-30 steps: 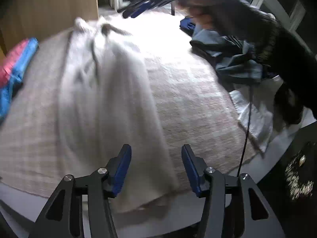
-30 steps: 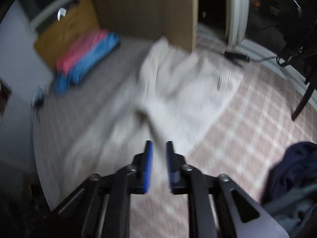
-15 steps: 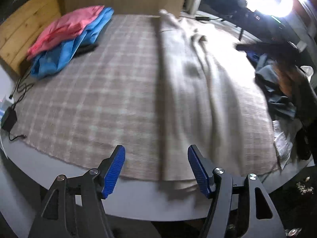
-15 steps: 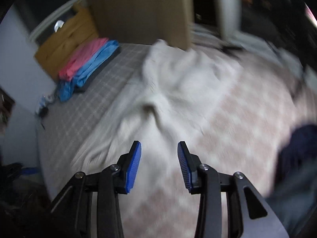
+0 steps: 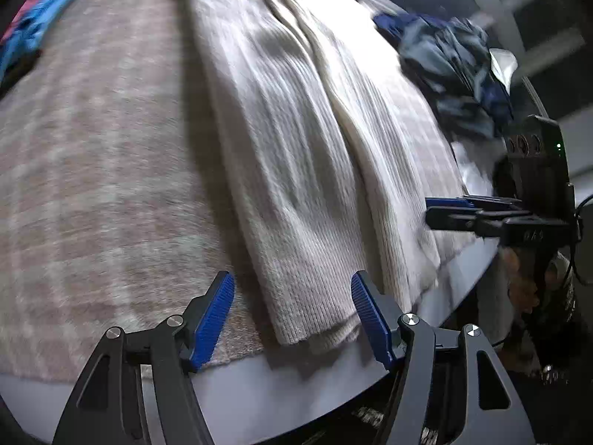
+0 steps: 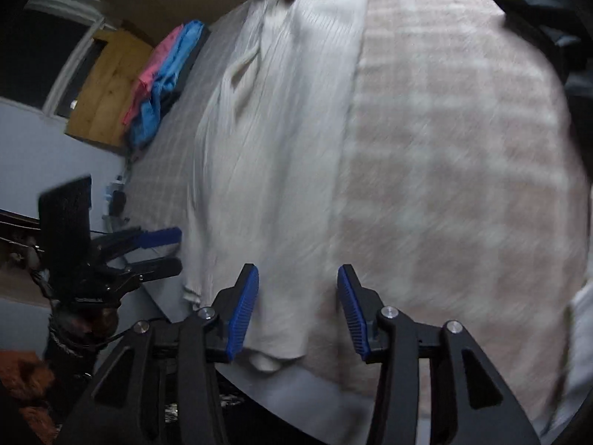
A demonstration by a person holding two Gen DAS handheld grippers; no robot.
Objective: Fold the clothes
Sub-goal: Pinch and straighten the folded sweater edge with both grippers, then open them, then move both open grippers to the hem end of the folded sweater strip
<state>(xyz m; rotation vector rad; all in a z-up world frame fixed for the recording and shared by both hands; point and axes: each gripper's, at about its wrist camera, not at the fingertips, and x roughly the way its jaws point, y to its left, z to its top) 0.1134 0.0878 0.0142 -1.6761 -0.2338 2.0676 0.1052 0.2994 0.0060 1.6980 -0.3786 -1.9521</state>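
Lying lengthwise, hem toward both wide-open, empty tongs (image 5: 292, 315) (image 6: 298, 309): cream sweater (image 5: 296, 129), apparently ribbed.

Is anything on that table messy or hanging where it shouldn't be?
Yes. The cream sweater droops slightly over the table edge nearest the open left gripper and open right gripper. A dark clothes heap lies crumpled, unlike the neat pink-and-blue stack.

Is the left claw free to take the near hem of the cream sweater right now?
Probably yes. The left claw is open, its pads on either side of the near hem of the cream sweater at the table edge. Nothing lies between them; the right claw is off to the side.
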